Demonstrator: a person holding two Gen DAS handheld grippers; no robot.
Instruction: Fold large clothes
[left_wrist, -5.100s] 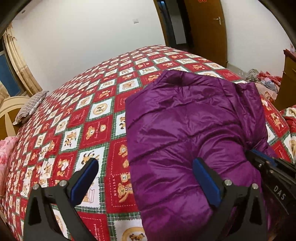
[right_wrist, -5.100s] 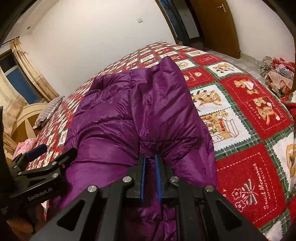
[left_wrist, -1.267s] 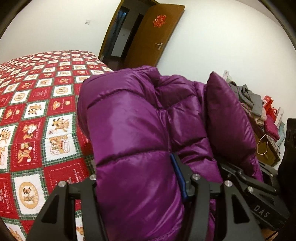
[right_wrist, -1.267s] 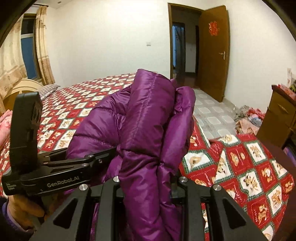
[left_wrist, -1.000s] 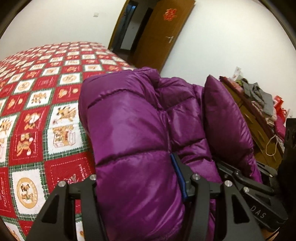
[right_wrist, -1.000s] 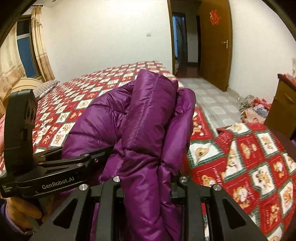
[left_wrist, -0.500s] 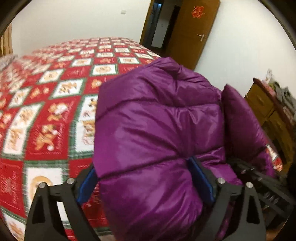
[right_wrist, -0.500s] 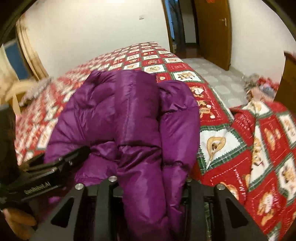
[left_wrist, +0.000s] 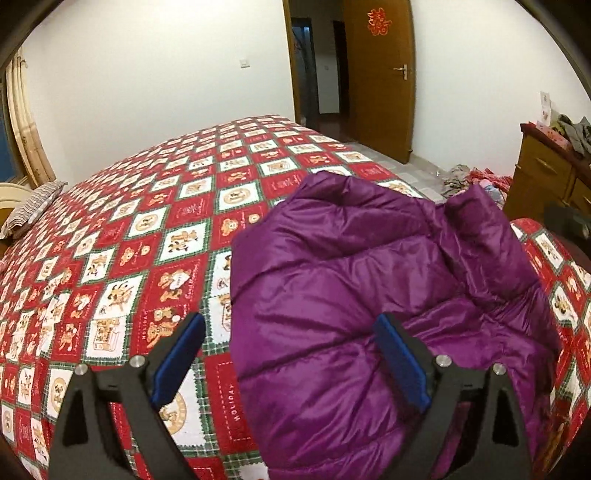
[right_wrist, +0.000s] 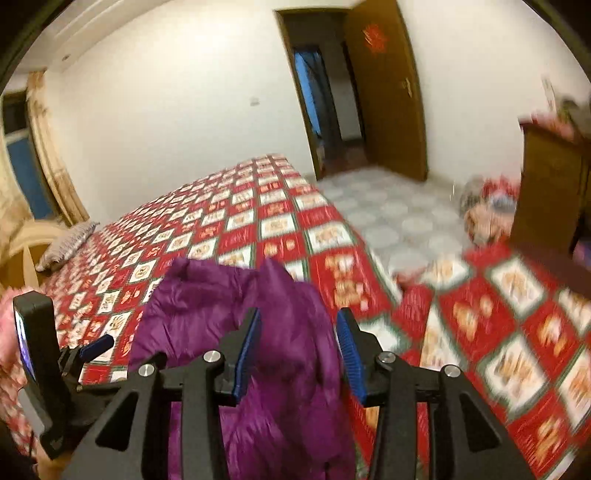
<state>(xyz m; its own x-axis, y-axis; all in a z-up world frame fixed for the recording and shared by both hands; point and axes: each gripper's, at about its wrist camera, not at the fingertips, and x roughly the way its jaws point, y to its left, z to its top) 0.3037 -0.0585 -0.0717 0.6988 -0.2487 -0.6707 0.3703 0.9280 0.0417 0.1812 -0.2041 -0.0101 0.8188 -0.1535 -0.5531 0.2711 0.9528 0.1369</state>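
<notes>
Letting go marks this moment: the left gripper (left_wrist: 291, 354), clamped a second ago, now stands spread over the purple jacket (left_wrist: 369, 295). The right gripper (right_wrist: 299, 354) is opening around a fold, pads clear. Folded bundle rests on the bed (left_wrist: 147, 221), probably finished.

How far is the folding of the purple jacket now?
Done: the purple jacket lies as a folded bundle on the bed cover. In hand: nothing; the left gripper stands open and the right gripper is opening, its pads off the fabric. Left: maybe tidying the raised fold at the far right corner.
</notes>
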